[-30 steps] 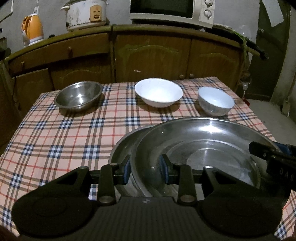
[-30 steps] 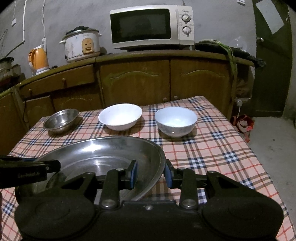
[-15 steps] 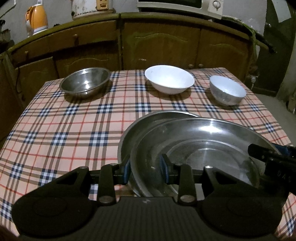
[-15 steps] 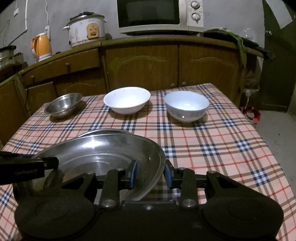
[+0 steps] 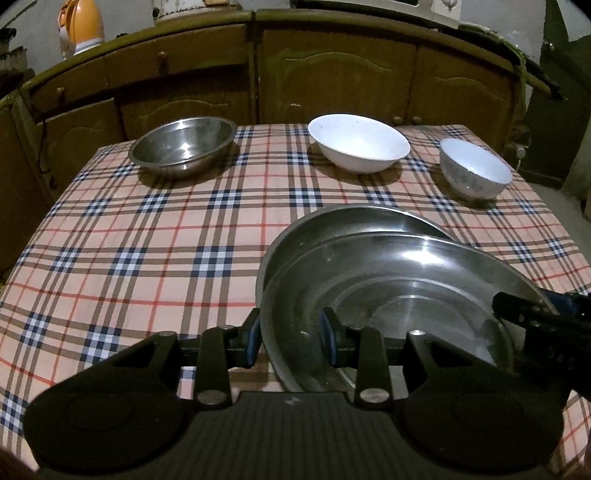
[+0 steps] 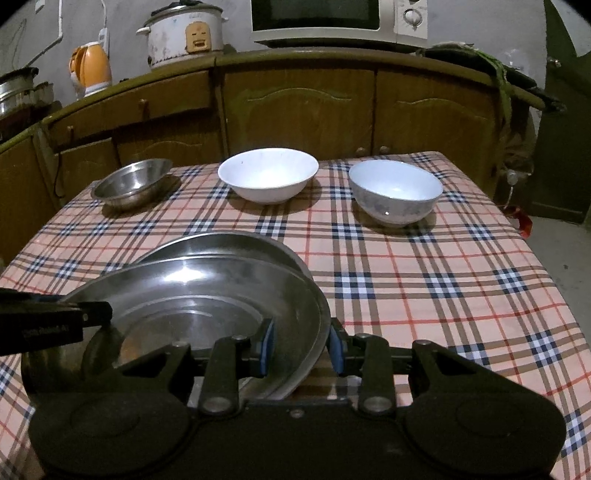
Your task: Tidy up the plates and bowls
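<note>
A large steel plate (image 5: 406,288) (image 6: 207,295) hangs just over a second steel plate (image 5: 351,225) (image 6: 229,243), which lies on the plaid tablecloth. My left gripper (image 5: 291,341) is shut on the upper plate's left rim. My right gripper (image 6: 301,347) is shut on its right rim. Each gripper shows at the edge of the other's view, the right gripper (image 5: 535,317) and the left gripper (image 6: 55,321). Along the far side stand a steel bowl (image 5: 183,146) (image 6: 131,182), a wide white bowl (image 5: 358,142) (image 6: 267,173) and a smaller white bowl (image 5: 474,171) (image 6: 395,188).
The table (image 6: 443,295) has bare cloth on its left half and front right. Wooden cabinets (image 6: 303,110) run close behind it, carrying a microwave (image 6: 332,18), a rice cooker (image 6: 184,33) and an orange kettle (image 6: 90,66). Floor lies past the table's right edge.
Both grippers have sunk and moved forward with the steel plate, which now sits lower over the plate beneath. More of the lower plate's far rim shows.
</note>
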The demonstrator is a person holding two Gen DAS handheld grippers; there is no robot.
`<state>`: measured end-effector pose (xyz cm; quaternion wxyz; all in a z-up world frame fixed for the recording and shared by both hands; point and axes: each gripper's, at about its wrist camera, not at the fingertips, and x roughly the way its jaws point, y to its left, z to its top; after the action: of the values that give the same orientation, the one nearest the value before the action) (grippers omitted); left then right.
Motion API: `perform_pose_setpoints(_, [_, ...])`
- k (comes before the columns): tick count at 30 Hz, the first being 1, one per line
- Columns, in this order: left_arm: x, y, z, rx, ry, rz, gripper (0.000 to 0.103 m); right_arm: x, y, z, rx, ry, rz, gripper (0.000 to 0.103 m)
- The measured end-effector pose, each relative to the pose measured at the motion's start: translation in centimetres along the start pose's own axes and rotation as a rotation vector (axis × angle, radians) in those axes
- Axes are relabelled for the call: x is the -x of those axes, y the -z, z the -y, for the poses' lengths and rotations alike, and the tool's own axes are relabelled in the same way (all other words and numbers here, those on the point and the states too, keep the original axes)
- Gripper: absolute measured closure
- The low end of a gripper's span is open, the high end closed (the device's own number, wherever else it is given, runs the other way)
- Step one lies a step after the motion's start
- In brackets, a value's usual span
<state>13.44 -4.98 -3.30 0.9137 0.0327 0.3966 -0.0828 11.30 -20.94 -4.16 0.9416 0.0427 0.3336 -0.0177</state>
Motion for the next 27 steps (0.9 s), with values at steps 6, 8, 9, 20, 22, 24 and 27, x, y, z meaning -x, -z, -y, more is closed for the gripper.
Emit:
perform_pose_setpoints(6, [-0.6,0.1,-0.1,0.002,-0.004,-0.013,0.070,-0.7,0.1,-0.2,0.009,0.002,-0.011,0.064])
perform_pose_setpoints(8, [-0.9,0.1,-0.2,0.003,-0.004,-0.018,0.070,-0.9,0.1,-0.2,0.011,0.004,-0.015,0.064])
perform_pose_setpoints(9, [-0.9,0.1,-0.3,0.003,-0.004,-0.019,0.070,-1.0,0.1,-0.2,0.011,0.004,-0.016,0.064])
perform_pose_setpoints(20, [-1.8,0.1,-0.8,0.013,-0.010,-0.038,0.069,-2.2,0.3,-0.5,0.017,0.004,-0.035,0.064])
perform_pose_setpoints(22, [-1.9,0.1,-0.7,0.012,-0.012,-0.033,0.069,-2.4,0.3,-0.5,0.015,0.006,-0.037,0.063])
perform_pose_setpoints(24, [-1.9,0.1,-0.7,0.013,-0.012,-0.030,0.069,-2.5,0.3,-0.5,0.018,0.006,-0.033,0.060])
perform_pose_setpoints(27, [-2.1,0.1,-0.8,0.023,-0.010,-0.033,0.066,-2.5,0.3,-0.6,0.025,0.000,-0.031,0.058])
